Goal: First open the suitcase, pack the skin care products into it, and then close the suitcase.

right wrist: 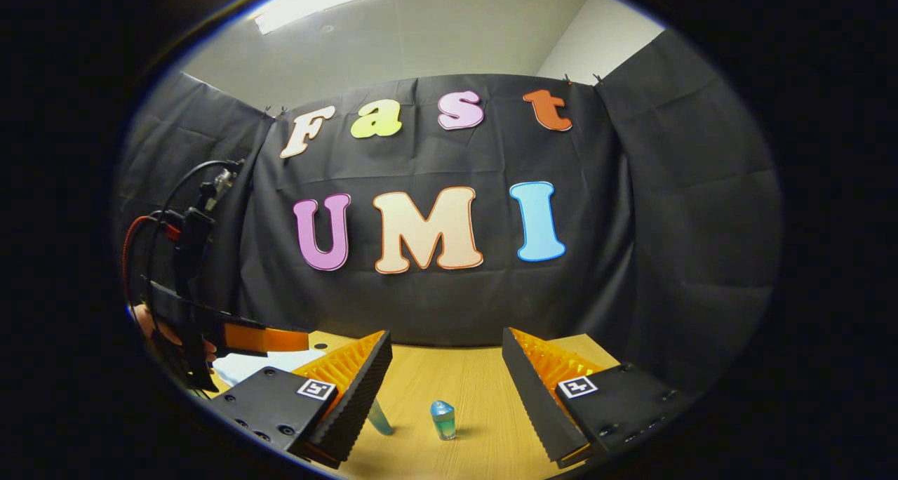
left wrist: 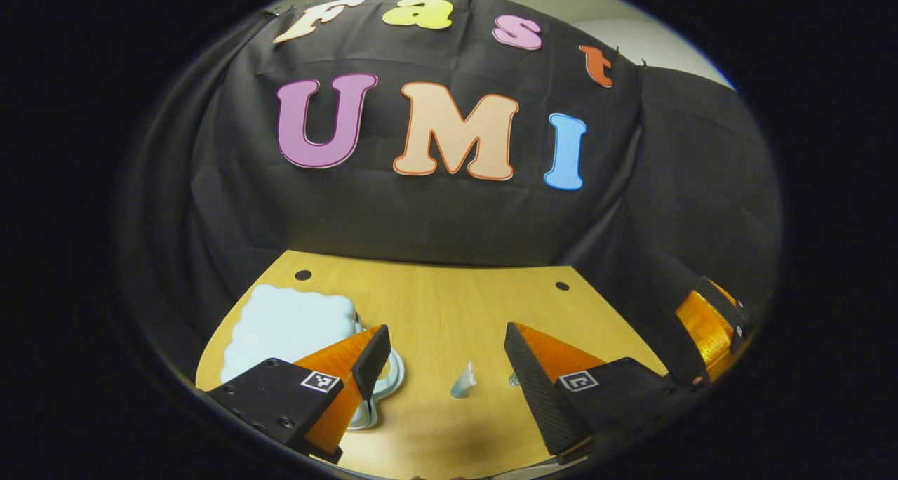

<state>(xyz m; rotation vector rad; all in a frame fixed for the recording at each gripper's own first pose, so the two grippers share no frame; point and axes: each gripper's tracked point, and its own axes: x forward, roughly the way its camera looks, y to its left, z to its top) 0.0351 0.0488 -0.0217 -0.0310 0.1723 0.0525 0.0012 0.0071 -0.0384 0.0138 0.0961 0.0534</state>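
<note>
On the wooden table [left wrist: 435, 304], the closed pale-blue suitcase [left wrist: 287, 325] lies flat just ahead-left of the left gripper [left wrist: 449, 368], the nearer one, wide open and empty.

Lying partly hidden behind the left tool [left wrist: 442, 375], a pale blue scalloped case [left wrist: 287, 329], its near edge covered by the tool's left finger [left wrist: 368, 361]. Standing half-seen between the fingers, a small pale bottle [left wrist: 463, 382], too small to tell apart. Being cut off at the right edge, the other tool's orange finger [left wrist: 708, 325]. Peeking from behind the right tool's finger [right wrist: 358, 389], a slim teal item [right wrist: 379, 418], mostly covered. Showing dimly at far left, a hand [right wrist: 165, 332] gripping the left tool.
</note>
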